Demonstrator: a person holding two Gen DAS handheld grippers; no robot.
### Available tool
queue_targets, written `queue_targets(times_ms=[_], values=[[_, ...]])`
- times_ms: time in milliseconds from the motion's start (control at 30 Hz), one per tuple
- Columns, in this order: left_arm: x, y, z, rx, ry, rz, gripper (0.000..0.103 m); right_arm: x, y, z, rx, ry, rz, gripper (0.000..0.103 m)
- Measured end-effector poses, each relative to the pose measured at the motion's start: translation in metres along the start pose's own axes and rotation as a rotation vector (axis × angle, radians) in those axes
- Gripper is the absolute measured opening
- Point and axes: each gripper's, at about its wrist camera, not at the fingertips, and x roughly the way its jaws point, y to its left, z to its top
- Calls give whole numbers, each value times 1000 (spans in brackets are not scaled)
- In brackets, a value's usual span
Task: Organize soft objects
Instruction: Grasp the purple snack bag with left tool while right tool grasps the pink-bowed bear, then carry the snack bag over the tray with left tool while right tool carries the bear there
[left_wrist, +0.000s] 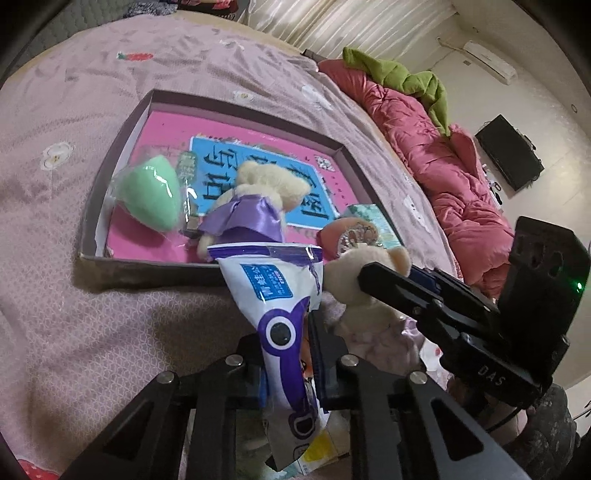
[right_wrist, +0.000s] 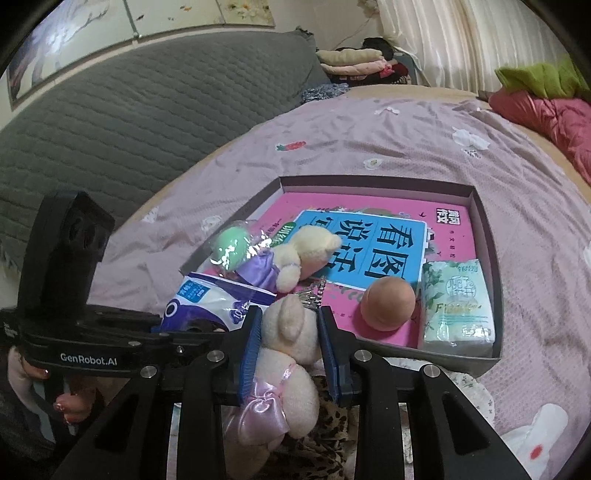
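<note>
Tissue pack (left_wrist: 275, 314) clamped in left gripper (left_wrist: 284, 354), long axis pointing up toward box (left_wrist: 110, 177) just ahead on bed (left_wrist: 74, 110). Right gripper (right_wrist: 290, 332) grasping pink-bow teddy (right_wrist: 284, 354) beside it, equally near box's front edge.

Soft daylight is coming through the curtains (left_wrist: 343, 26), and the room is looking a little dim. Both pictures are bending at the round edges, with dark corners. The grippers are casting a gray shadow on the bed (left_wrist: 122, 325). Light is shining off the plastic packet (left_wrist: 273, 295). Close parts are looking slightly blurry.
</note>
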Motion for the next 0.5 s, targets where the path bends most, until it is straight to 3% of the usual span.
queue_targets(times_ms=[500], values=[[-44, -7, 8, 69, -194, 24, 18, -25, -4, 6, 37, -96, 57, 30]])
